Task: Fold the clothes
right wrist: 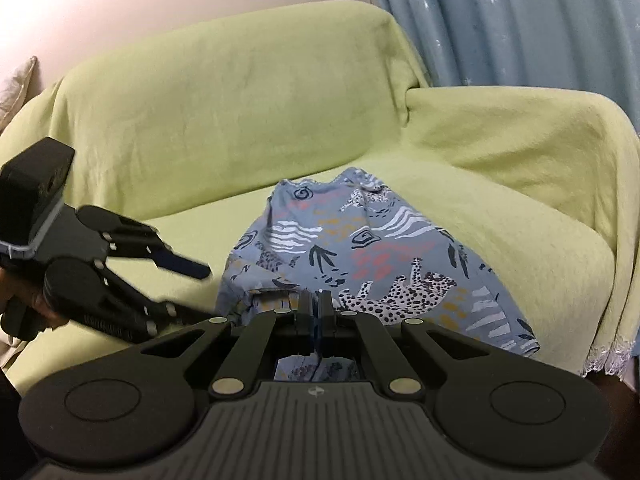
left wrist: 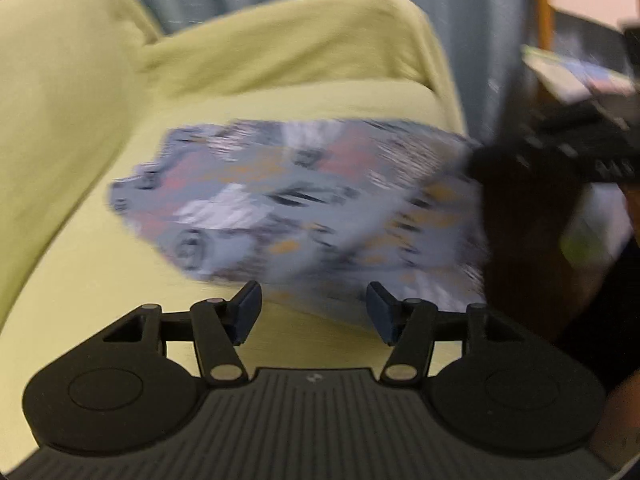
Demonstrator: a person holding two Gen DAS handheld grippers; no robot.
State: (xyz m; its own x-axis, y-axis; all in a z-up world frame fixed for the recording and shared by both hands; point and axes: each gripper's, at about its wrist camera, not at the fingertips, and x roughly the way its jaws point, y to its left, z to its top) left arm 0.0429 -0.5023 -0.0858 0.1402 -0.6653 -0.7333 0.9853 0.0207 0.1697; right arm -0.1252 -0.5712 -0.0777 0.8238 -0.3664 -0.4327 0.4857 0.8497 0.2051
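left wrist: left gripper (left wrist: 314, 312) jaws apart, empty; printed garment (left wrist: 304, 204) just ahead on sofa seat (left wrist: 80, 280), blurred | right wrist: right gripper (right wrist: 316, 320) clamped on garment's near hem, long axis toward sofa back; left gripper (right wrist: 188, 288) beside its left edge

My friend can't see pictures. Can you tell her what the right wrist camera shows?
The right gripper is shut on the near edge of a blue animal-print garment lying on a green-covered sofa. The left gripper is at the left, fingers open, beside the cloth. A blue starry curtain hangs behind.
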